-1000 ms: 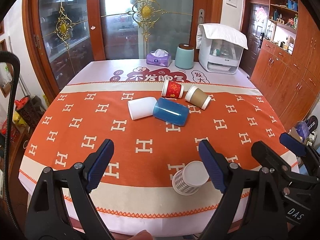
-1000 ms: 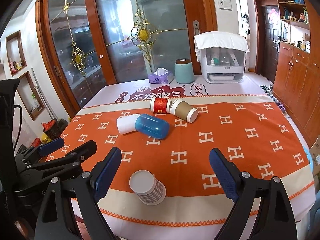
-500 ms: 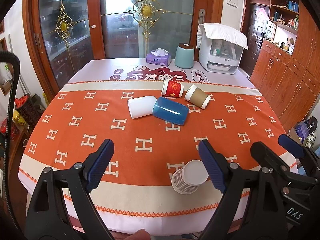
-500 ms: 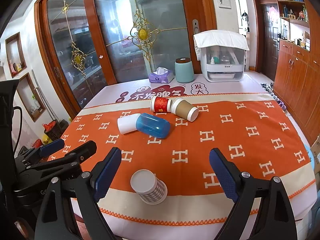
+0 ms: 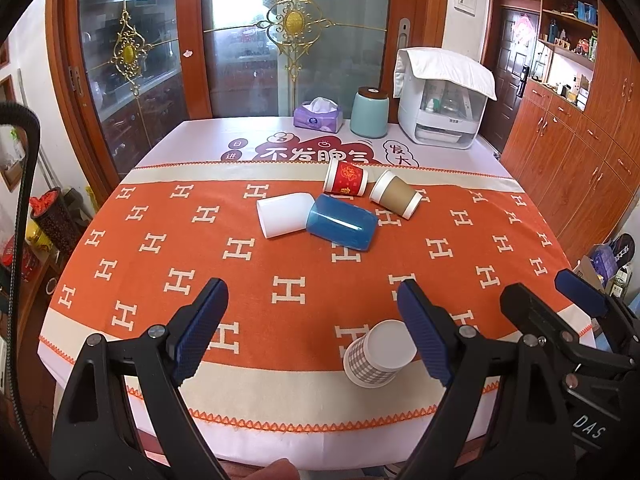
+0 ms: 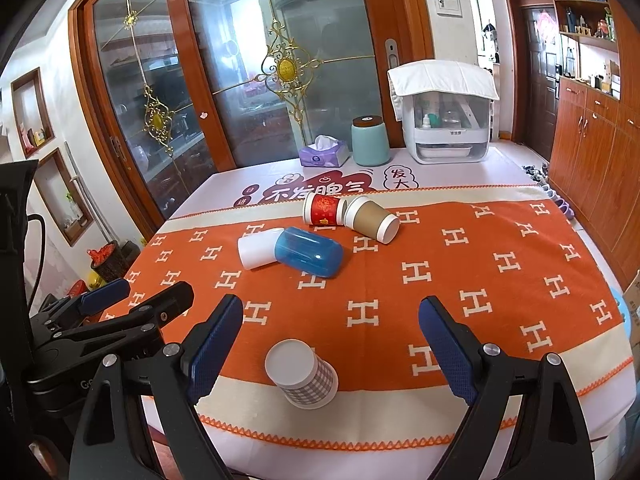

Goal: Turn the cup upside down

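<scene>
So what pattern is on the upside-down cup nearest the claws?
A grey-and-white check on the nearest cup, with a plain white base facing up; clearest in the right wrist view.

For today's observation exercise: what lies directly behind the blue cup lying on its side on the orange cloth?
Behind the blue cup lie a red cup and a brown cup, both on their sides. A white cup touches its left end; the blue cup covers that contact.

Tablecloth [image 6: 500, 264]: orange, white H motifs. Nearest cup [image 6: 302, 374]: grey-checked, white base. Beyond it: blue cup [image 6: 308, 252], white cup [image 6: 256, 249], red cup [image 6: 322, 210] with apparently floral print, brown cup [image 6: 370, 220].
</scene>
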Demonstrator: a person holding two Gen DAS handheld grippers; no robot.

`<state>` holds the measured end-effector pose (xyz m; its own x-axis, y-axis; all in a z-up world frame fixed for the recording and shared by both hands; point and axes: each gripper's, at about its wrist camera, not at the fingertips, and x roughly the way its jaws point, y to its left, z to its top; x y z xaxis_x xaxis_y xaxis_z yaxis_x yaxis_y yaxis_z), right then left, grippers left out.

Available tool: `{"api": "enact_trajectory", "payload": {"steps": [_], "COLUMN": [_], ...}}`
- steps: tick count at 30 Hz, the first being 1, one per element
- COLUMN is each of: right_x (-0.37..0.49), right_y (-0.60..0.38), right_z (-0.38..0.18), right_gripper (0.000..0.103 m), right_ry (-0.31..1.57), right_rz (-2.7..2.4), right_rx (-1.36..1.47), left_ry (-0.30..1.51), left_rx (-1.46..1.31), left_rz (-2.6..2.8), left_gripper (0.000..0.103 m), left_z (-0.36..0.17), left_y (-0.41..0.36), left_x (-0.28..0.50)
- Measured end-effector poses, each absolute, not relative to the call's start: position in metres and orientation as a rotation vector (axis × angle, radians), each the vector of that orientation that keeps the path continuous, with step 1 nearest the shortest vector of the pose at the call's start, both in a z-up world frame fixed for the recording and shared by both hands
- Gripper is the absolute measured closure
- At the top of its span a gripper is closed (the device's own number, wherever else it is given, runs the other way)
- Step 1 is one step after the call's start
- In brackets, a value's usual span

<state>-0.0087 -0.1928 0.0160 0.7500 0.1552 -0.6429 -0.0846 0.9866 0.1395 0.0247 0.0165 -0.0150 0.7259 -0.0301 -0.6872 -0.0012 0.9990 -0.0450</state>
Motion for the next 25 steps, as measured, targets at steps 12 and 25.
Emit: {"api": "enact_trajectory", "payload": {"steps": [12,25], "right_x": [-0.0087,-0.009], "right_y": [-0.1921,-0.1941], "right_z": [0.0144,0.0148], "right_gripper": [0.012,0.012], "right_ry": [0.713,0.711], "right_rz": [0.131,0.131], "right_rx": [0.109,0.109], "left_ry": [0.756,0.755], "left_rx": [-0.044,-0.043], "left_rz": [-0.013,-0.01], "left_gripper": [0.018,0.018], "left_z": [-0.0123,-0.0109], "left_y": [0.0188,0.0192], "left_x": [0.0215,0.0197]}}
